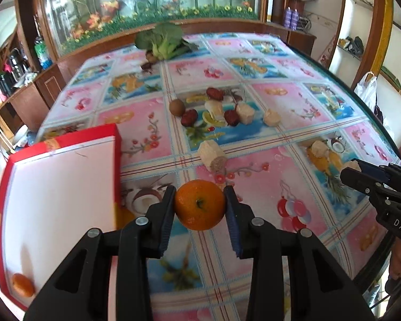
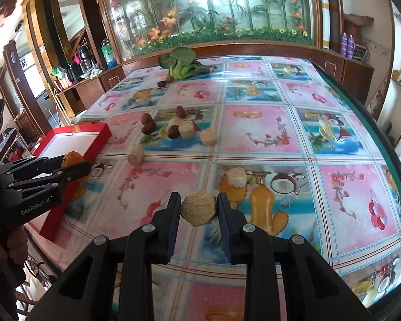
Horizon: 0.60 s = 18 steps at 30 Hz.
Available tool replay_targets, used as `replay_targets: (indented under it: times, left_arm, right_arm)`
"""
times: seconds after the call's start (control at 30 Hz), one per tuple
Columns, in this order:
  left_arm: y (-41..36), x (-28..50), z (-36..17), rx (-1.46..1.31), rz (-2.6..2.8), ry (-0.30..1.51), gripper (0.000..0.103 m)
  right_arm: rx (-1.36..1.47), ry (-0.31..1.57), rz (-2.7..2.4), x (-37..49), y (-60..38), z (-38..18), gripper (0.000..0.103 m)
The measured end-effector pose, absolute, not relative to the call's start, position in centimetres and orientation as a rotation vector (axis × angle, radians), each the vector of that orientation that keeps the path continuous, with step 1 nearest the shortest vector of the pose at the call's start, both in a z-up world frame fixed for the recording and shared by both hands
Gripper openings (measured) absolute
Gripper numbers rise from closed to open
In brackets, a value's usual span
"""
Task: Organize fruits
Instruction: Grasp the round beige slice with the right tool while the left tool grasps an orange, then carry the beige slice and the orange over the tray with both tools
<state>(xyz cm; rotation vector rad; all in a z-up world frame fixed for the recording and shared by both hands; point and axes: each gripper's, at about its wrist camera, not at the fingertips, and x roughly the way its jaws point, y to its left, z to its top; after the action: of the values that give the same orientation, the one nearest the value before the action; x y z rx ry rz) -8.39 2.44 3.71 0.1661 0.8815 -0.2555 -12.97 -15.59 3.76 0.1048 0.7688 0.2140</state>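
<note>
box [image 1: 61, 187] left of table [image 1: 280, 187] | tangerine [image 1: 22, 285] in box | greens [image 1: 164, 40] far edge

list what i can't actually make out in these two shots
- Red box, left wrist view: its near end is cut off by the left gripper and the picture's edge, so a count of its contents is unsure; one orange shows.
- Pale chunk in the right gripper, right wrist view: its underside faces away.
- Small dark items beside the leafy greens, both views: too small to name.
</note>
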Motion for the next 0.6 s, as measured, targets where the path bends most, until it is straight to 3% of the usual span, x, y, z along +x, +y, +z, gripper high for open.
replay_targets:
  times: [0.6]
  left_arm:
    - [8.5, -13.8, 7.8, 0.186, -0.035, 0.689, 0.038]
  right_arm:
    - [0.040, 0.714, 0.291, -16.0, -9.9, 6.7, 0.027]
